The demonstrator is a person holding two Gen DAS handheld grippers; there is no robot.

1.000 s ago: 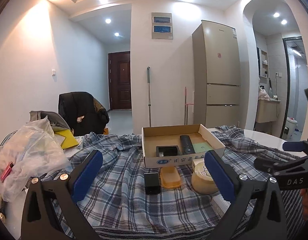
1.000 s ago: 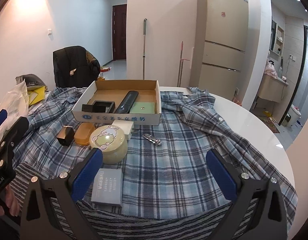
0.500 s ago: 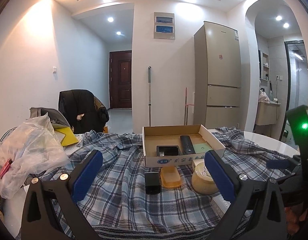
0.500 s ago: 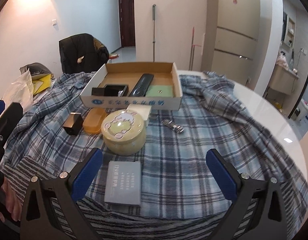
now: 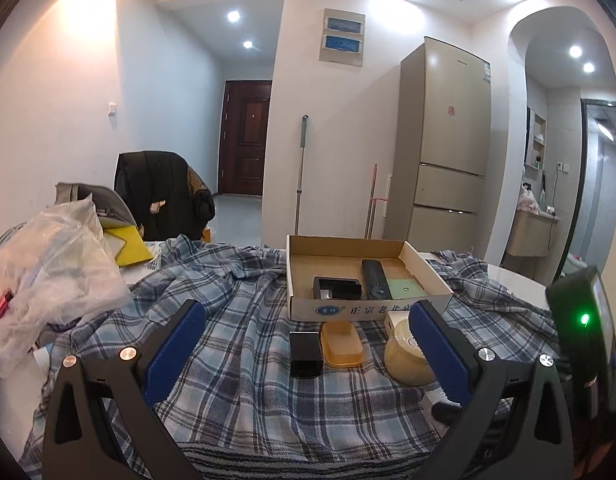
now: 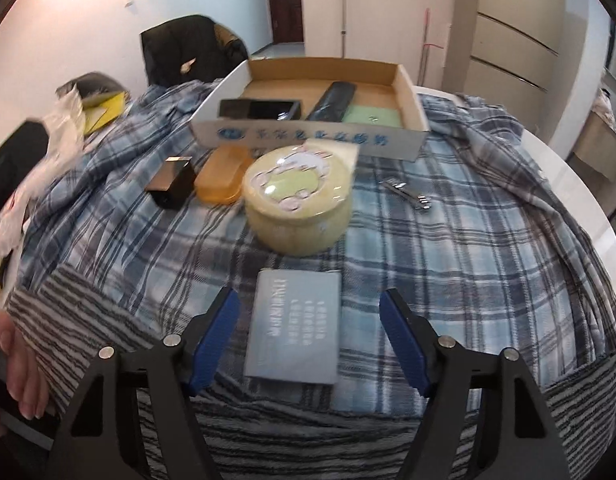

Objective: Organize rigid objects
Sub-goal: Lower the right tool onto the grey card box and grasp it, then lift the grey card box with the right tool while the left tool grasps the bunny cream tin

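My right gripper (image 6: 308, 300) points down over a flat grey box (image 6: 295, 328) on the plaid cloth. Its jaws are closing with the box between them, and the blue pads (image 6: 215, 336) stand clear of its sides. Beyond lie a round yellow tin (image 6: 297, 204), an orange case (image 6: 221, 176), a small black box (image 6: 171, 184) and a metal nail clipper (image 6: 408, 196). The cardboard box (image 6: 408, 80) behind holds a remote (image 6: 332, 100), a green card (image 6: 372, 116) and a black case (image 6: 259, 110). My left gripper (image 5: 305, 312) hovers open and empty, short of the black box (image 5: 304, 354).
A crumpled plastic bag (image 5: 47, 272) sits at the left with a jacket-draped chair (image 5: 159, 192) behind it. The white table's rim (image 6: 580, 184) curves at the right. A person's hand (image 6: 15, 360) shows at the left edge. The right tool's body (image 5: 580, 320) stands at the far right.
My right gripper dropped and tipped down towards the grey box, and its jaws narrowed around it. The left gripper stayed about where it was.
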